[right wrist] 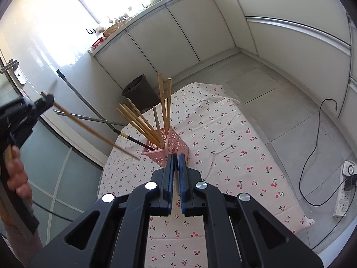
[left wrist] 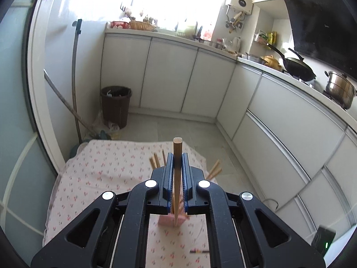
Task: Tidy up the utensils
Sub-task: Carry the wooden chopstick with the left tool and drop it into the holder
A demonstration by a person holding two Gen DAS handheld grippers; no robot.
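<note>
Pinching a wooden chopstick (left wrist: 177, 174), left gripper (left wrist: 177, 156) | its tip beside pink perforated holder (right wrist: 176, 146) of chopsticks (right wrist: 142, 122) | right gripper (right wrist: 176, 158) jaws nearly together, empty

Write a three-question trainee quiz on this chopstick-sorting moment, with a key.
1. True or false: the left gripper is shut on a wooden chopstick.
2. Where does that chopstick's lower tip sit? A) inside the pink holder B) outside it, above the cherry-print cloth C) in the bin
3. Fill in: the right gripper holds ____.

Key: 1 true; 2 B; 3 nothing visible, jaws nearly closed.
</note>
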